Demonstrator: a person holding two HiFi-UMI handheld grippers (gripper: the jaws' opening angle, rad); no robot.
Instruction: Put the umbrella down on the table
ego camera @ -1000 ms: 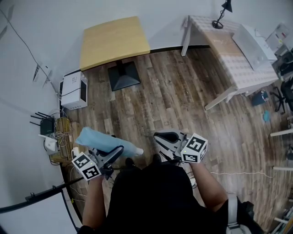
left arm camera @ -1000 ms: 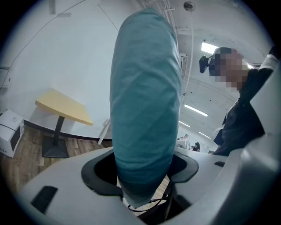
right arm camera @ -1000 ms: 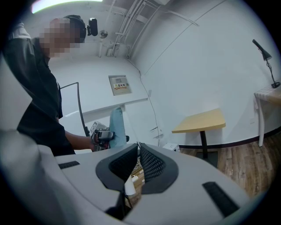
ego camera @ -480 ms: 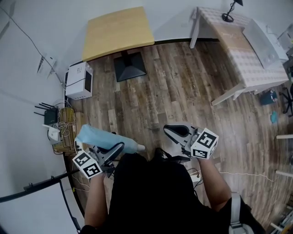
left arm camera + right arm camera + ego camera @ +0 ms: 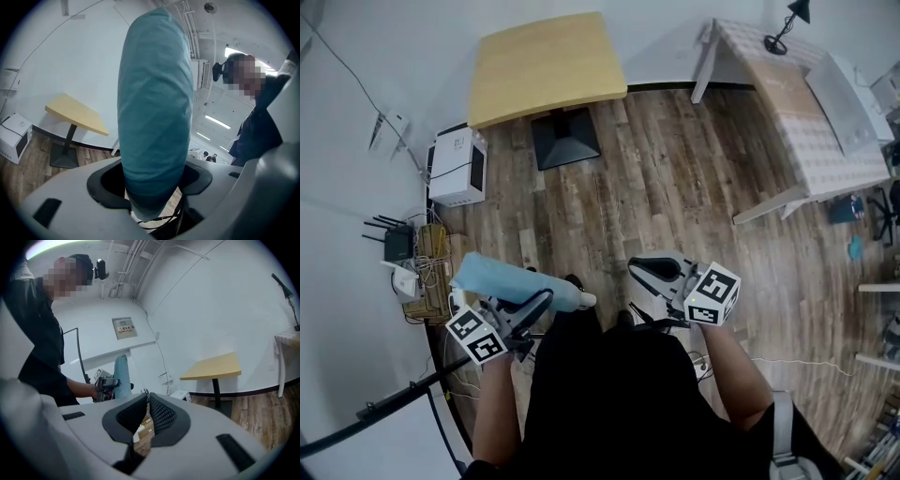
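Note:
A folded light-blue umbrella (image 5: 511,286) lies across my left gripper (image 5: 528,312), which is shut on it, at the lower left of the head view. In the left gripper view the umbrella (image 5: 154,108) rises between the jaws and fills the middle of the frame. My right gripper (image 5: 654,275) is shut with nothing in it, held to the right of the person's body. In the right gripper view the umbrella (image 5: 122,376) shows at a distance, left of the right gripper (image 5: 146,409). A yellow-topped table (image 5: 546,66) on a black pedestal stands ahead across the wooden floor.
A white box (image 5: 455,167) sits on the floor left of the yellow table. A router and cables (image 5: 408,262) lie by the left wall. A long table with a checked cloth (image 5: 806,103) and a black lamp (image 5: 787,23) stands at the right. Wooden floor (image 5: 647,206) lies between.
The view has shifted a little, and the yellow table sits slightly nearer and further right. Both grippers keep their hold and stance; the umbrella stays in the left one.

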